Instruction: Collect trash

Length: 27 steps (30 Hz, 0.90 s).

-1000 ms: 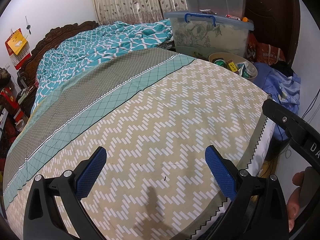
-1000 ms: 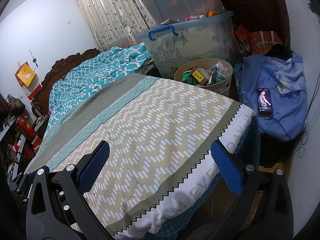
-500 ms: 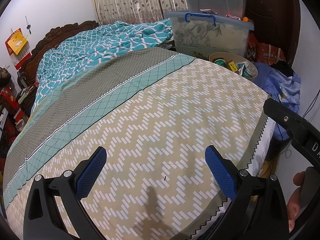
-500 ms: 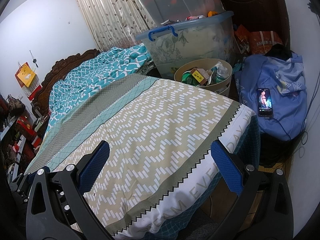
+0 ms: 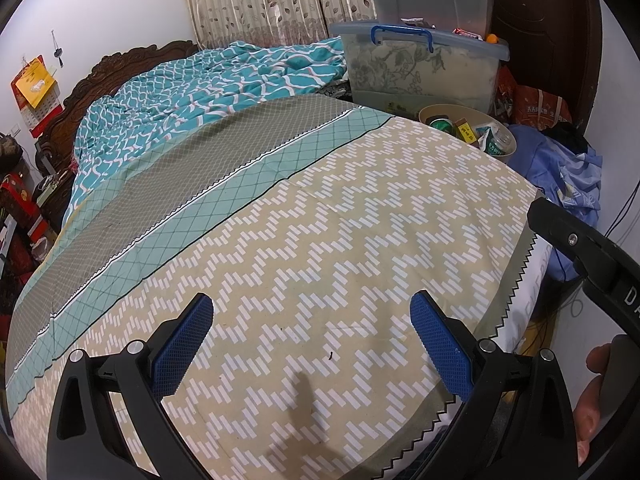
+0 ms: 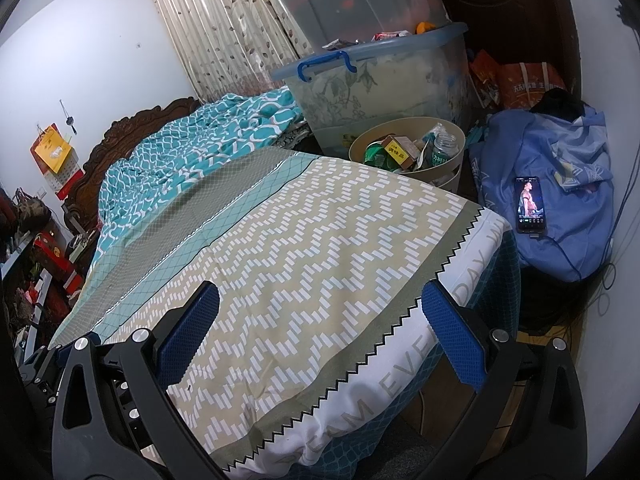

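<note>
A round beige trash bin [image 6: 452, 136] stands on the floor past the far corner of the bed, holding a green can, a yellow box and a clear bottle. It also shows in the left wrist view [image 5: 505, 150]. My left gripper [image 5: 312, 312] is open and empty, low over the patterned bedspread [image 5: 320, 220]. My right gripper [image 6: 320, 304] is open and empty over the bed's foot edge; part of its body shows at the right of the left wrist view [image 5: 592, 264]. A tiny dark speck [image 5: 330, 357] lies on the spread.
A rumpled teal quilt [image 5: 208, 92] lies at the bed's head. Stacked clear storage boxes [image 6: 380, 76] stand behind the bin. A blue cloth bundle [image 6: 560, 204] with a lit phone [image 6: 529, 205] on it sits right of the bed. Cluttered shelves are at left.
</note>
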Available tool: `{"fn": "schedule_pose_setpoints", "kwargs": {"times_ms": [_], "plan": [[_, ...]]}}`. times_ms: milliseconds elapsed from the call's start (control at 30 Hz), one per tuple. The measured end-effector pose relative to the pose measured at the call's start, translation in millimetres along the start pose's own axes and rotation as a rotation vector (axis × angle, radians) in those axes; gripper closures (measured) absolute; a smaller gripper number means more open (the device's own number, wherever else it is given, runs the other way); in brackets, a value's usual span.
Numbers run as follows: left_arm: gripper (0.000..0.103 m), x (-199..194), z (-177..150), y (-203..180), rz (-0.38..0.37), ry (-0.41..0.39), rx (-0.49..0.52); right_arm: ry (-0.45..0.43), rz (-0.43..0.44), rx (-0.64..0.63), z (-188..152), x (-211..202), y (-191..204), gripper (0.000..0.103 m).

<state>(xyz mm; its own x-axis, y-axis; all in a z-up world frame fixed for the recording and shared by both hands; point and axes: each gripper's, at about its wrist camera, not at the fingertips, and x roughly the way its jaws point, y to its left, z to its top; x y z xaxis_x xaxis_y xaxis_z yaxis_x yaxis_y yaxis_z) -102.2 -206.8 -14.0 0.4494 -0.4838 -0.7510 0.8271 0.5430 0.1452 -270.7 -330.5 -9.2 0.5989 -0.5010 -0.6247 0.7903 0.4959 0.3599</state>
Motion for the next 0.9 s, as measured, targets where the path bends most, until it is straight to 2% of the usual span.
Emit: {"fn": "schedule_pose_setpoints", "kwargs": {"times_ms": [900], "plan": [[0.008, -0.1, -3.0, 0.3, 0.0, 0.003, -0.001, 0.0, 0.0, 0.0, -0.3, -0.2, -0.2, 0.003]]}}
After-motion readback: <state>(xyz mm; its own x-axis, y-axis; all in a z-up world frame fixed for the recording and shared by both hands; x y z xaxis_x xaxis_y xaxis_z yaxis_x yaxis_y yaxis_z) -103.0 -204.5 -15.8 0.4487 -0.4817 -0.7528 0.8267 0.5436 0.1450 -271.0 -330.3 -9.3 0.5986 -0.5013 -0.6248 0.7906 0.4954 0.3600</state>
